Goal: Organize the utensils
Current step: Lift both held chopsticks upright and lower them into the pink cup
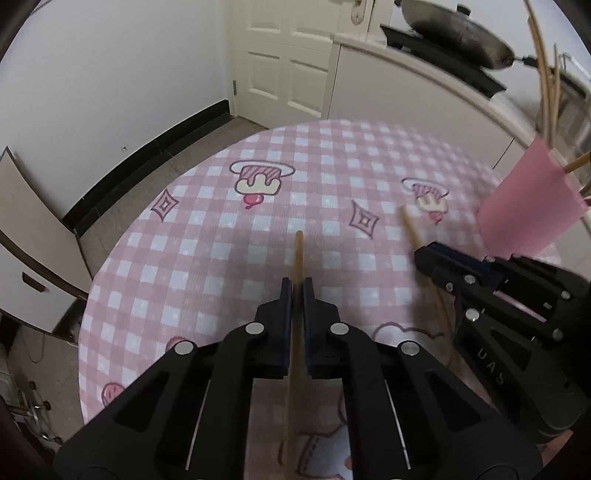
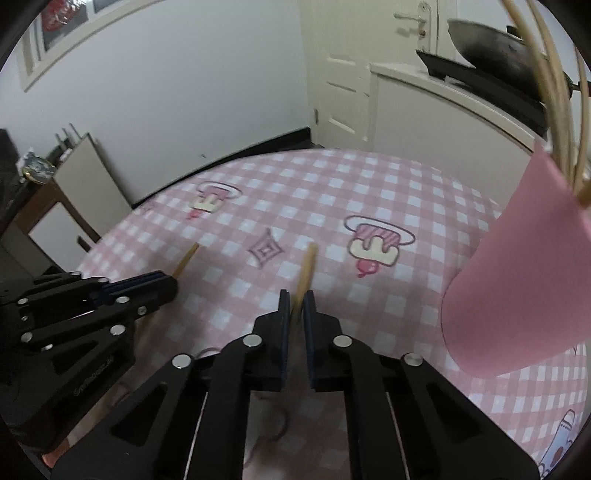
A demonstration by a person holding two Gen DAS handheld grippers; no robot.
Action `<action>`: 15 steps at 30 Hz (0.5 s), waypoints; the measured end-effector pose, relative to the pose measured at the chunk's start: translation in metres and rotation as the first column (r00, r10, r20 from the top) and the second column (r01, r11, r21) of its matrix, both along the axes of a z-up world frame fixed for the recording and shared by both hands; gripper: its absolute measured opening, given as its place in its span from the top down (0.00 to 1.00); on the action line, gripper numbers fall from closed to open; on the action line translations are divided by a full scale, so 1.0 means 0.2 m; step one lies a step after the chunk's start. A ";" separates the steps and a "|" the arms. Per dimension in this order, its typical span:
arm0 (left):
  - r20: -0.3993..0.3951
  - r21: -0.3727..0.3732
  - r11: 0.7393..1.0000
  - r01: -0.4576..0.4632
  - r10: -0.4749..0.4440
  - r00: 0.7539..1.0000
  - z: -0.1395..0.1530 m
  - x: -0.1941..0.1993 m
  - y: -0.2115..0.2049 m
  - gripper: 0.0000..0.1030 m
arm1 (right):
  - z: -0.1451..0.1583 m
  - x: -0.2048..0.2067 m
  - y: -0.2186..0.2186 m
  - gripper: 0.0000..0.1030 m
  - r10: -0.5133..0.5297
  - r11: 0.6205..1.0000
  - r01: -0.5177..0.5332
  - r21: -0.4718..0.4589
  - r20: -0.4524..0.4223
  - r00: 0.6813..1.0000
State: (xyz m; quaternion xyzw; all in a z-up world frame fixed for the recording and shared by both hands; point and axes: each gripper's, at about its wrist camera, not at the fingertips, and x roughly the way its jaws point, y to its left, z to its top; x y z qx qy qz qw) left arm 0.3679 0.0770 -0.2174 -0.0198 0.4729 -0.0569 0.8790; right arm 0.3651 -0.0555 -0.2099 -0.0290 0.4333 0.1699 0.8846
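Note:
My left gripper (image 1: 297,286) is shut on a wooden chopstick (image 1: 298,254) that sticks out forward above the pink checked tablecloth (image 1: 207,229). My right gripper (image 2: 296,297) is shut on a second chopstick (image 2: 307,267). Each gripper shows in the other's view: the right one (image 1: 424,254) with its chopstick (image 1: 412,229), the left one (image 2: 162,282) with its chopstick (image 2: 186,258). A pink holder (image 1: 528,206) stands at the right with several chopsticks (image 1: 546,92) in it; it also shows in the right wrist view (image 2: 517,280), close to my right gripper.
The round table ends at the far and left edges, with tiled floor (image 1: 155,173) beyond. A white door (image 1: 284,62) is behind, and a counter (image 1: 424,74) with a dark wok (image 1: 454,33). A low cabinet (image 2: 74,192) stands at the left.

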 end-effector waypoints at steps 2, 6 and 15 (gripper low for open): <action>0.024 -0.033 0.999 -0.003 0.004 1.000 0.06 -0.04 0.01 0.95 | 0.06 -0.05 -0.01 0.96 0.018 0.999 -0.018 0.039 0.022 1.000; 0.083 -0.081 0.997 0.001 0.006 0.997 0.22 -0.15 0.03 0.95 | 0.18 -0.15 -0.02 0.96 0.050 0.994 -0.055 0.091 0.059 0.997; 0.230 -0.136 0.990 0.037 -0.004 0.973 0.58 -0.47 -0.01 0.95 | 0.50 -0.43 -0.13 0.96 0.087 0.975 -0.120 0.187 0.174 0.981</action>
